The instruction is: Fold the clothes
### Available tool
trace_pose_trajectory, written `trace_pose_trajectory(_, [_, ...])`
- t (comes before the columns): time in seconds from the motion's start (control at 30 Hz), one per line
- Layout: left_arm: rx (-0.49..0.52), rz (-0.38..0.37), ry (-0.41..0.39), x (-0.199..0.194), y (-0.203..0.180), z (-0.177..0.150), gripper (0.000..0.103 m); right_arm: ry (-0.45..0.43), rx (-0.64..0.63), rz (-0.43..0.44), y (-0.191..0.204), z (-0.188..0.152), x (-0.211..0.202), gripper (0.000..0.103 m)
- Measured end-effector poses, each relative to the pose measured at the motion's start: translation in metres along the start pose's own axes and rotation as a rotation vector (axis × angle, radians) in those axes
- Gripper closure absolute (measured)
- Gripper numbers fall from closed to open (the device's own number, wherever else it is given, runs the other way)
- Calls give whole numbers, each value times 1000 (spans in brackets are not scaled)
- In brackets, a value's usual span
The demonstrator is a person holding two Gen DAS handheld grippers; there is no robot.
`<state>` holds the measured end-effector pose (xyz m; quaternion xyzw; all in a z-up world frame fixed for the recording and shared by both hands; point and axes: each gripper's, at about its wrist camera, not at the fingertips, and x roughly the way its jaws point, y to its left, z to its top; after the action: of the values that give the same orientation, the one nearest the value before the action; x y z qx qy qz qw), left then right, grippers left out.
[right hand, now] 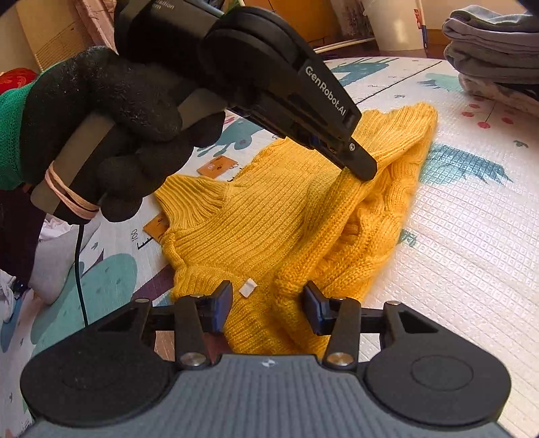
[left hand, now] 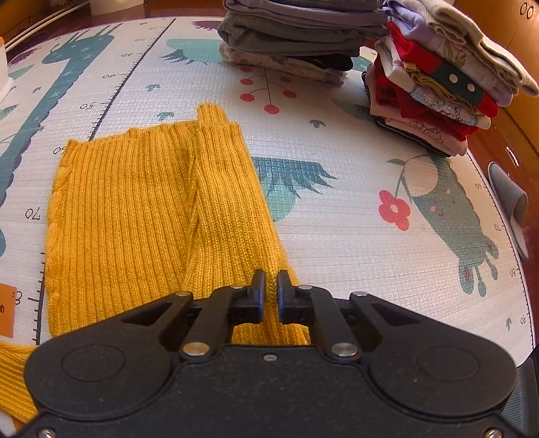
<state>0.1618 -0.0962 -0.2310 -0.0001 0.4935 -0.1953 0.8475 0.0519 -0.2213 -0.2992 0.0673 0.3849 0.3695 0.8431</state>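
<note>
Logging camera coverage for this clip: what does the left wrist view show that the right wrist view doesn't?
Left wrist only: the colourful clothes stack, a grey slipper, and the left gripper shut on knit fabric. Right wrist only: the gloved hand, a white label, the open right gripper. Both: the yellow sweater, the printed play mat and the grey folded pile.

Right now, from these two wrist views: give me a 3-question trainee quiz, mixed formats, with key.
1. True or false: the left gripper is shut on a fold of the yellow sweater.
2. The right gripper is: A) shut on a sleeve B) open over the sweater C) out of view.
3. Fill in: the folded clothes stacks rest on the printed play ____.

Key: 1 true; 2 B; 3 mat.
</note>
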Motion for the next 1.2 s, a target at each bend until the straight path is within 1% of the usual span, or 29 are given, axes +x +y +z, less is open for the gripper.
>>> trace_pose_trajectory(0.07, [-10,-3,-10,-3,1,3,98,-47,16,-10,0,2,-12,56])
trace_pose_trajectory(0.17, [-14,-2,-15,-4,0,4,98,-100,23,-76,-4,0,-15,56])
trace_pose_trajectory(0.23, [-13,-1,-17,-5,1,4,98,-107,24,-106,-10,-1,-8,55])
trace_pose_trajectory(0.33, [-13,1,-20,-6,2,2,98,-98,14,-99,-16,-1,-3,53])
trace_pose_trajectory(0.37, [-12,1,-21,-6,3,2,98,-80,10,-83,-16,-1,1,51])
trace_pose_trajectory(0.4, [-12,2,-21,-7,3,1,98,-61,6,-66,-17,-2,5,45])
trace_pose_trajectory(0.47, [-11,3,-23,-8,4,0,98,-8,-65,-11,-7,2,18,37])
trace_pose_trajectory(0.5, [-11,3,-24,-8,5,0,98,15,-142,-18,4,4,22,34])
trace_pose_trajectory(0.53, [-11,4,-25,-9,6,-1,98,38,-212,-30,13,5,26,34])
trace_pose_trajectory(0.57, [-10,4,-26,-9,6,-1,98,57,-253,-45,19,5,28,34])
trace_pose_trajectory(0.63, [-14,5,-34,-12,8,-1,98,62,-300,-69,27,2,27,34])
trace_pose_trajectory(0.7, [-23,5,-44,-15,10,0,98,61,-341,-104,32,1,23,40])
trace_pose_trajectory(0.8, [-28,6,-52,-17,12,1,98,29,-309,-115,28,3,7,41])
trace_pose_trajectory(0.93, [-26,1,-40,-13,13,-2,98,5,-309,-143,27,-5,-3,47])
trace_pose_trajectory(1.0, [-25,2,-29,-10,13,-6,98,23,-388,-134,37,-8,5,47])
trace_pose_trajectory(1.07, [-18,2,-23,-10,13,-8,98,68,-499,-134,51,-10,20,47])
trace_pose_trajectory(1.13, [-6,7,-23,-11,12,-10,98,121,-587,-125,62,-12,33,43])
trace_pose_trajectory(1.2, [-8,10,-26,-12,12,-10,98,146,-603,-109,63,-12,38,39])
